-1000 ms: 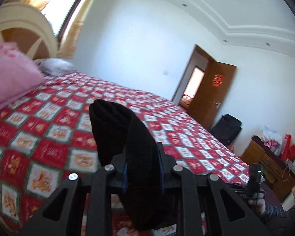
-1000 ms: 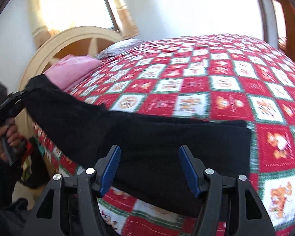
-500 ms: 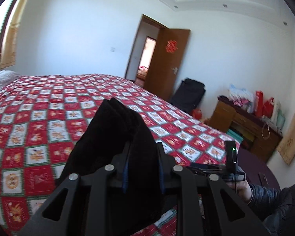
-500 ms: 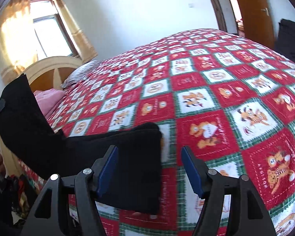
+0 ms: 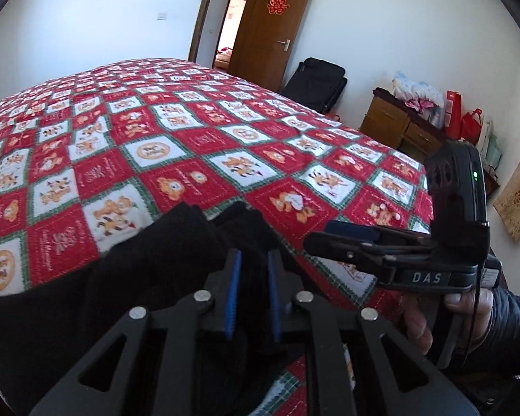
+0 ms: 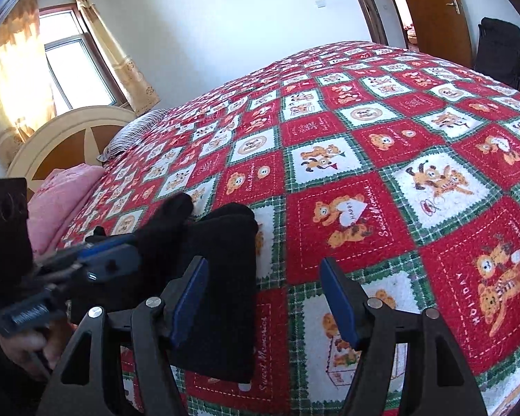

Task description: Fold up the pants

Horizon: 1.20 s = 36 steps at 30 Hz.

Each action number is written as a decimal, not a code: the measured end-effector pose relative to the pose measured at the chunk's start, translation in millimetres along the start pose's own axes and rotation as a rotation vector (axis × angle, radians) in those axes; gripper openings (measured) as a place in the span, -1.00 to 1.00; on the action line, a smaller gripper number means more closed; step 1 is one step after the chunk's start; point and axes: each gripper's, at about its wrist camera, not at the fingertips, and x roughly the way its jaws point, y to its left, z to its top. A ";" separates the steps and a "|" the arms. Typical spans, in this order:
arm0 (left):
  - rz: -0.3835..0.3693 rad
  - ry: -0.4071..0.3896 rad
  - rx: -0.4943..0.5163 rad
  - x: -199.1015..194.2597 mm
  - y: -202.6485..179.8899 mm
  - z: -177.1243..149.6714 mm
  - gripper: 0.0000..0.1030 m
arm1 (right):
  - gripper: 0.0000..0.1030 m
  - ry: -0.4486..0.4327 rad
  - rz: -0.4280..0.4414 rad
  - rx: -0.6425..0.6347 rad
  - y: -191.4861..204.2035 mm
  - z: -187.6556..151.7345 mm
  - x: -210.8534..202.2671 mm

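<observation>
Black pants (image 6: pixel 225 277) lie folded in a narrow stack near the front edge of the red patchwork bedspread (image 6: pixel 398 173). In the left wrist view the pants (image 5: pixel 149 270) bunch under my left gripper (image 5: pixel 252 260). Its blue pads are closing tight on a fold of the black cloth. From the right wrist view the left gripper (image 6: pixel 111 253) reaches in from the left, holding the upper layer just over the stack. My right gripper (image 6: pixel 263 277) is open above the stack's right edge with nothing between its pads. It also shows at the right as the right gripper (image 5: pixel 329 237).
A pink blanket (image 6: pixel 62 201), a striped pillow (image 6: pixel 135 131) and a cream headboard (image 6: pixel 62 131) lie at the bed's left end. Past the far side are an open wooden door (image 5: pixel 270 24), a black suitcase (image 5: pixel 315 83) and a wooden cabinet (image 5: pixel 398 124) with bags.
My left gripper swung right and down, carrying the pants' end over the rest, so the spread cloth is now a short stack. The right gripper shifted slightly right, staying open.
</observation>
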 end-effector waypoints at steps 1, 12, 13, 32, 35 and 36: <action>0.007 -0.005 0.015 0.6 -3.9 -1.3 -0.69 | 0.32 0.000 0.007 0.005 -0.5 -0.8 1.0; 0.085 -0.148 0.021 -54.3 4.2 -7.6 0.19 | 0.32 -0.018 0.208 0.117 -3.4 6.8 -9.9; 0.139 -0.180 0.010 -65.9 13.0 -10.6 0.31 | 0.32 -0.021 0.218 0.112 0.5 8.7 -12.1; 0.391 -0.158 -0.153 -71.0 82.6 -54.6 0.44 | 0.01 0.333 0.153 0.070 69.2 16.9 61.9; 0.396 -0.172 -0.170 -74.4 84.4 -54.5 0.44 | -0.57 0.320 0.140 0.014 78.0 15.7 59.8; 0.401 -0.178 -0.178 -75.9 86.8 -55.0 0.44 | -0.60 0.277 0.186 -0.009 82.2 17.2 49.3</action>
